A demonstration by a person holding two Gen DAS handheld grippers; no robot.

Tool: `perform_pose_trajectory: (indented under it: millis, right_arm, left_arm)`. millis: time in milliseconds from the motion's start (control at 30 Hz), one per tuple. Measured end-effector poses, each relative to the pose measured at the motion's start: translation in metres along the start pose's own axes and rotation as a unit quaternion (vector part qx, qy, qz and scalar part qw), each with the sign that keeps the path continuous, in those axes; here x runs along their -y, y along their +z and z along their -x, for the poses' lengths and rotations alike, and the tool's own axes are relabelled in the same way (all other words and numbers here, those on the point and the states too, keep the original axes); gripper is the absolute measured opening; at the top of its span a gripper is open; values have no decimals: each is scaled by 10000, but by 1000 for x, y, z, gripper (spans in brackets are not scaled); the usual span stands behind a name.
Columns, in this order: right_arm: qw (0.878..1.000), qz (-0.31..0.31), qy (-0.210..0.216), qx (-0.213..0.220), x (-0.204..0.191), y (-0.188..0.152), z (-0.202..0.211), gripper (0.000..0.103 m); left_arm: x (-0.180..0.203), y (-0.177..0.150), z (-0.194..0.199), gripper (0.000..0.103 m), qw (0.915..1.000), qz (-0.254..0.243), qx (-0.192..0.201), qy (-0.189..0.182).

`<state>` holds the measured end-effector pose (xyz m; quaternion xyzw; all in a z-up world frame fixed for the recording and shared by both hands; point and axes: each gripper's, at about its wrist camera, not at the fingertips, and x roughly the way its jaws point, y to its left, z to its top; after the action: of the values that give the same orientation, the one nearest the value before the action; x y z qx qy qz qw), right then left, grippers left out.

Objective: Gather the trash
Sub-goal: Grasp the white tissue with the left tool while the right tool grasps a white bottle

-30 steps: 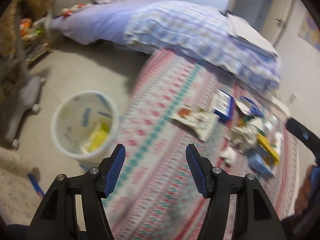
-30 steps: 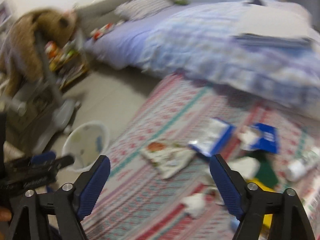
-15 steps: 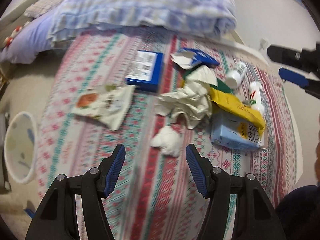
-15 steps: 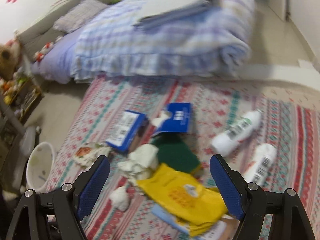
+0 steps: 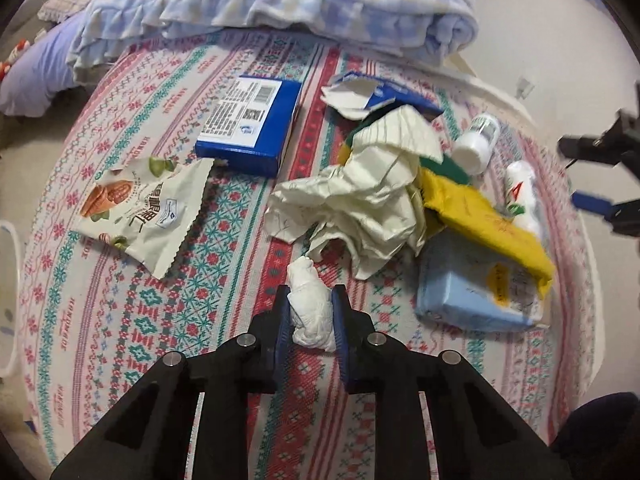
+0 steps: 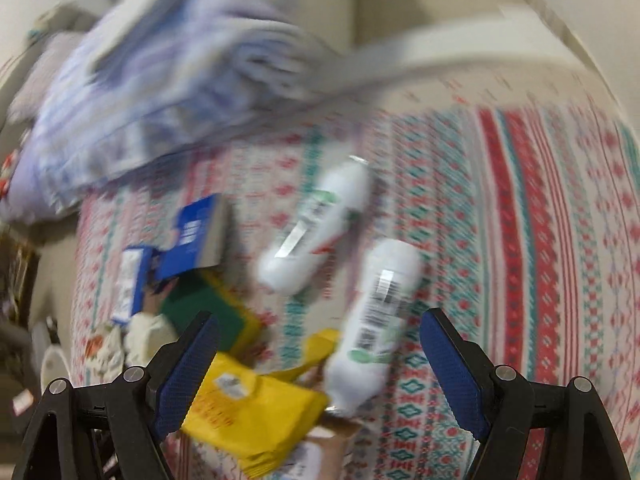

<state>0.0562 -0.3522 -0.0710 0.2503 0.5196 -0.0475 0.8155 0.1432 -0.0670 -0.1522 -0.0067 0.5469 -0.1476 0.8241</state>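
My left gripper (image 5: 309,295) is shut on a small white tissue wad (image 5: 310,306) on the patterned rug (image 5: 168,320). Beyond it lie crumpled cream paper (image 5: 364,204), a snack wrapper (image 5: 144,212), a blue box (image 5: 252,120), a yellow bag (image 5: 488,220), a light blue pack (image 5: 476,292) and two white bottles (image 5: 478,140). My right gripper (image 6: 318,330) is open above the rug, with a white bottle (image 6: 376,324) and the yellow bag (image 6: 256,412) between its jaws' lines, untouched. It also shows at the right edge of the left wrist view (image 5: 600,176).
A bed with a blue checked blanket (image 5: 280,4) borders the rug at the back. The white bin's rim (image 5: 10,288) shows at the far left edge. A torn blue carton (image 6: 192,236) and a green sheet (image 6: 200,304) lie left of the bottles.
My left gripper dropped toward the rug and closed on the tissue wad. My right gripper swung down and right over the bottles and yellow bag; its view is blurred by motion.
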Motion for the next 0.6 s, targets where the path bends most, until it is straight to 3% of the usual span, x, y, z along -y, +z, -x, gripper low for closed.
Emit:
perform_pose_trajectory:
  millis: [333, 600]
  right_arm:
    - [9971, -644, -113, -390, 24, 8, -29, 86]
    - [9926, -933, -267, -731, 28, 2, -55, 68]
  left_arm:
    - [-19, 2, 33, 20, 9972, 468, 223, -537]
    - [-30, -5, 54, 20, 9951, 623, 309, -707]
